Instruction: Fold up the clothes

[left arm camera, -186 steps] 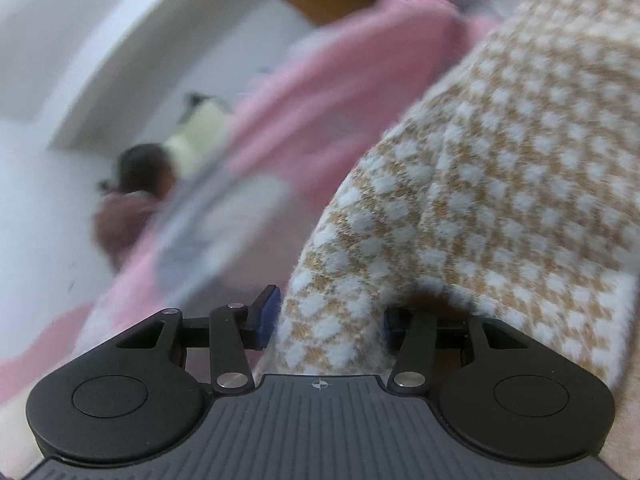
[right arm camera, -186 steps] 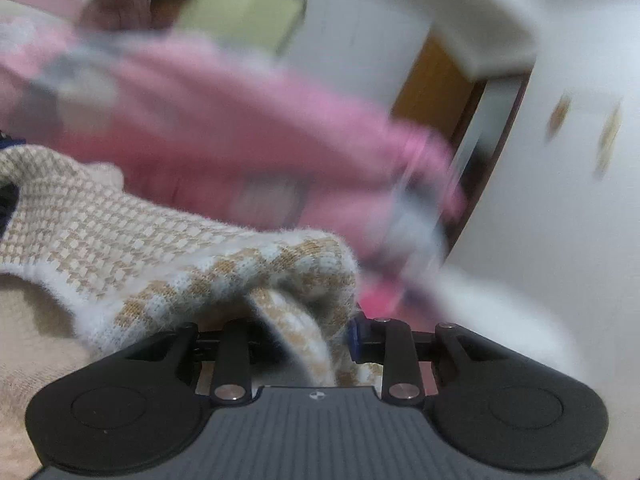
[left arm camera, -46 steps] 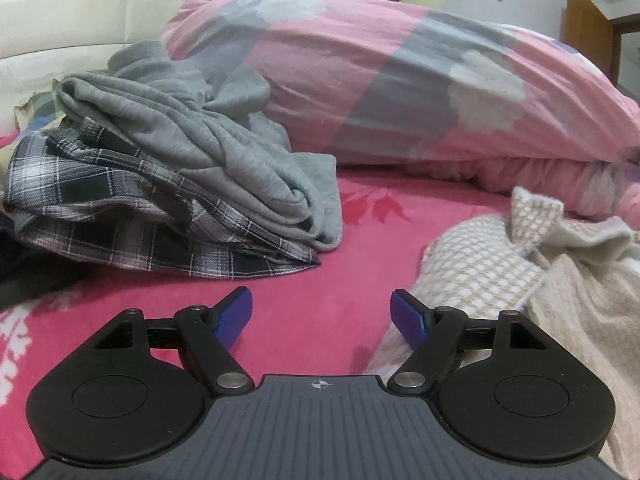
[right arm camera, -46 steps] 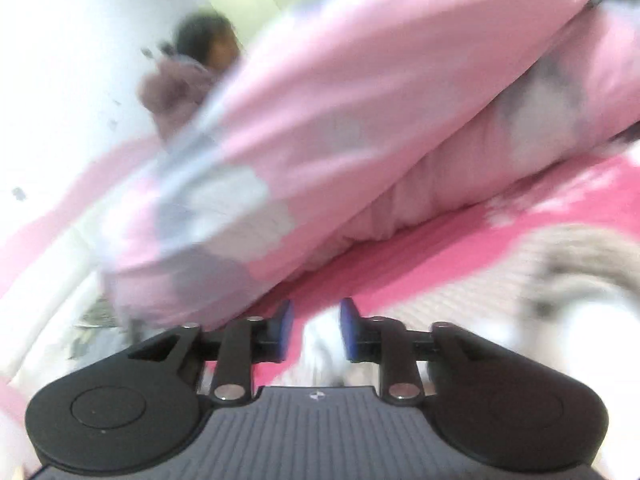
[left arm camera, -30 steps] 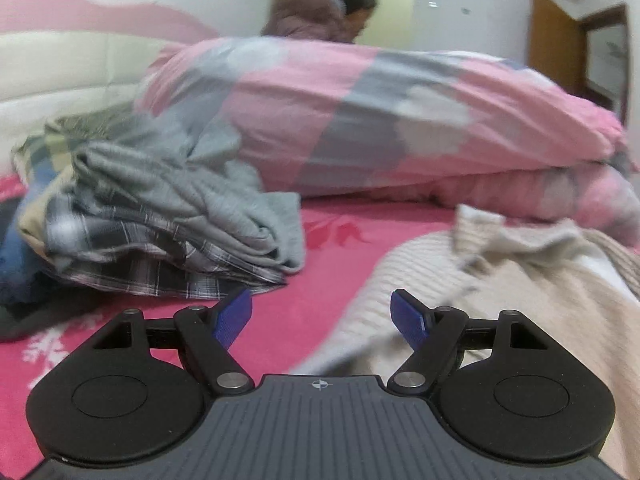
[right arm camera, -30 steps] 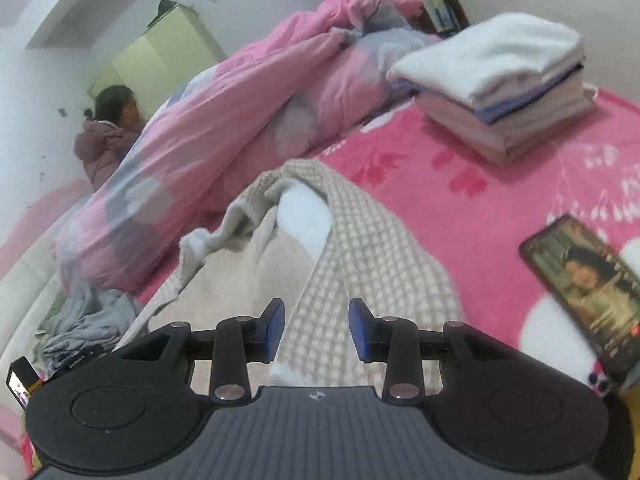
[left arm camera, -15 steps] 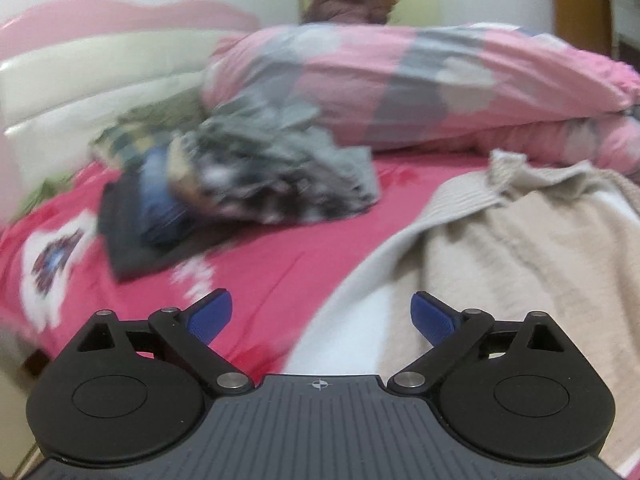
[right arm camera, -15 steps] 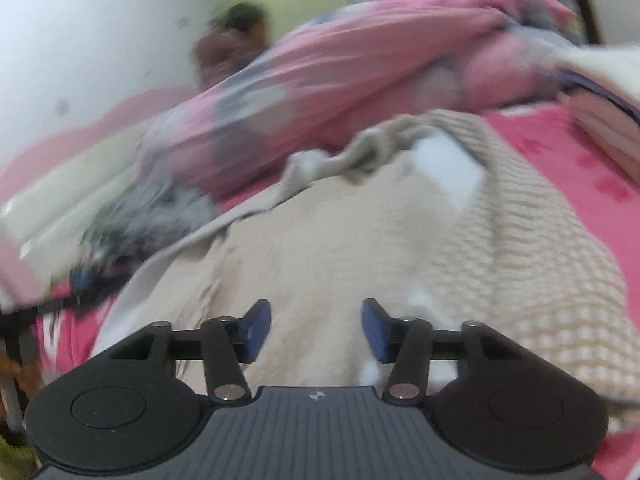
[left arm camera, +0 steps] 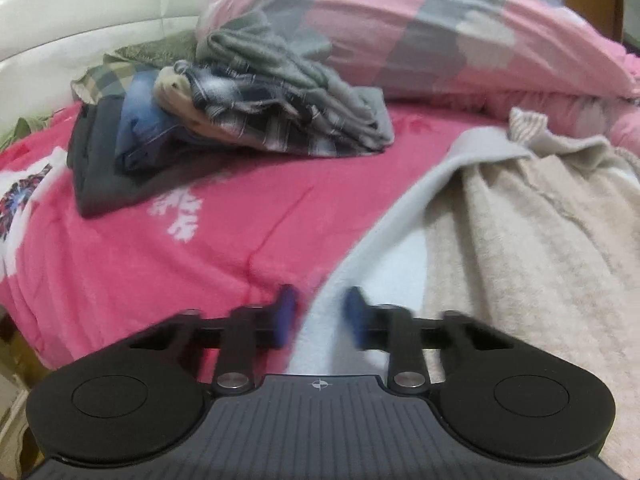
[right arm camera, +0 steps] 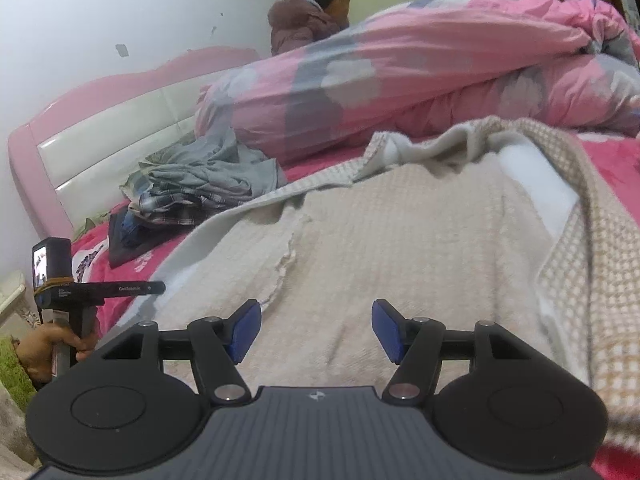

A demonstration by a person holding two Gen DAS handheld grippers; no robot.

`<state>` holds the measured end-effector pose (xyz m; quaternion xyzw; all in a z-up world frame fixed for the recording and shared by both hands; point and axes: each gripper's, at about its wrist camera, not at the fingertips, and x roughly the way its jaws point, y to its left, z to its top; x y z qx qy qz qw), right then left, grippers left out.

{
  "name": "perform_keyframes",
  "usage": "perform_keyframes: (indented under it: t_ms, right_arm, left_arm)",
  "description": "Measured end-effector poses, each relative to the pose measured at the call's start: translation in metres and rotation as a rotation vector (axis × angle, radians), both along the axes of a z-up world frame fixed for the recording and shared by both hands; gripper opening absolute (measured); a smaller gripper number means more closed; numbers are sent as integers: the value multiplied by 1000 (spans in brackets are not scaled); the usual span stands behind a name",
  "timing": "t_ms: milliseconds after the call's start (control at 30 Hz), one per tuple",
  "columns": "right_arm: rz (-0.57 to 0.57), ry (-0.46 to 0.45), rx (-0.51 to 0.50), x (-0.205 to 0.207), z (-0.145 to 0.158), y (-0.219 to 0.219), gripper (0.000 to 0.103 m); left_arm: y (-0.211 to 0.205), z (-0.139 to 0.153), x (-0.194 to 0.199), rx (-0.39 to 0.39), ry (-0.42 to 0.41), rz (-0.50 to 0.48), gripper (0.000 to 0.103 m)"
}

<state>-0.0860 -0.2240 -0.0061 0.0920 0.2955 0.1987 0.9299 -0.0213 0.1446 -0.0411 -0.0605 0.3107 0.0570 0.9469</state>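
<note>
The beige checked garment is spread on the pink bed, its plain inner side facing up and its checked outer side showing along the right border; the collar end is rumpled, far from the claws, near the pink quilt. The left claw is set around the pale left edge of the garment, the cloth passing between its blue pads; the pads are blurred, so it seems to be closing on the edge, but a firm grip cannot be confirmed. The right claw is released, its jaws wide apart, and hangs low over the near part of the garment without holding cloth.

For the step in hand, the edge is best taken deep between the pads, so that it does not slip; a matching point on the right border is to be taken by the right claw, and the cloth is kept taut so that the fold falls straight.

A heap of other clothes lies apart on the bed, to the left. On the black bar of the left claw, seen in the right view, small white writing is present; it is too small to be read.
</note>
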Motion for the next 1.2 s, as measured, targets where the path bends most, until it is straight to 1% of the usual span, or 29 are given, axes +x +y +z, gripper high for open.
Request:
perform_keyframes:
  t_ms: [33, 100, 167, 267, 333, 367, 467, 500, 533, 567, 600, 633, 700, 767, 833, 867, 900, 967, 1200]
  right_arm:
    - [4, 5, -1, 1, 1, 3, 64]
    - [3, 26, -4, 7, -1, 9, 64]
    - [2, 24, 0, 11, 1, 13, 64]
    - [0, 27, 39, 18, 4, 16, 64]
    - [4, 43, 106, 24, 6, 14, 64]
    - [8, 54, 150, 28, 7, 12, 64]
    - [41, 125, 368, 42, 3, -1, 64]
    - [54, 161, 453, 49, 0, -7, 66]
    - [60, 193, 519, 53, -4, -11, 68]
    - [59, 224, 584, 57, -10, -17, 70]
    - [53, 250, 642, 60, -17, -23, 69]
    - [39, 274, 688, 62, -24, -29, 70]
    - [-12, 311, 745, 62, -41, -44, 71]
    - [-34, 368, 885, 64, -67, -58, 71]
    - [-58, 415, 1017, 66, -91, -69, 71]
    - [-70, 431, 1068, 67, -102, -73, 71]
    - [-81, 439, 1100, 67, -109, -75, 70]
    - [-69, 442, 1135, 70, -117, -77, 70]
    - [-29, 442, 1065, 67, -114, -68, 70]
  left_arm:
    - [0, 5, -3, -42, -20, -9, 2]
    - [-4, 19, -11, -94, -70, -34, 2]
    - [-9, 38, -20, -160, -140, -88, 2]
    - [-22, 63, -28, -287, -215, -201, 1]
    - [-43, 69, -30, -342, -227, -306, 1]
    - [-53, 71, -31, -368, -232, -359, 1]
    - [-86, 79, -34, -448, -245, -519, 1]
    - [-96, 81, -35, -474, -249, -573, 1]
    - [-107, 83, -36, -500, -254, -626, 1]
    - [-119, 80, -37, -497, -240, -657, 1]
    - [-127, 76, -37, -484, -234, -674, 1]
    - [-129, 69, -36, -501, -199, -691, 1]
    - [-132, 55, -32, -542, -122, -726, 2]
    - [-135, 41, -28, -583, -45, -761, 3]
    - [-121, 35, -31, -563, -27, -704, 13]
    - [-113, 32, -33, -551, -19, -673, 25]
    - [-106, 30, -35, -539, -12, -643, 33]
    - [-91, 24, -38, -515, 2, -581, 33]
    - [-38, 6, -51, -429, 51, -366, 34]
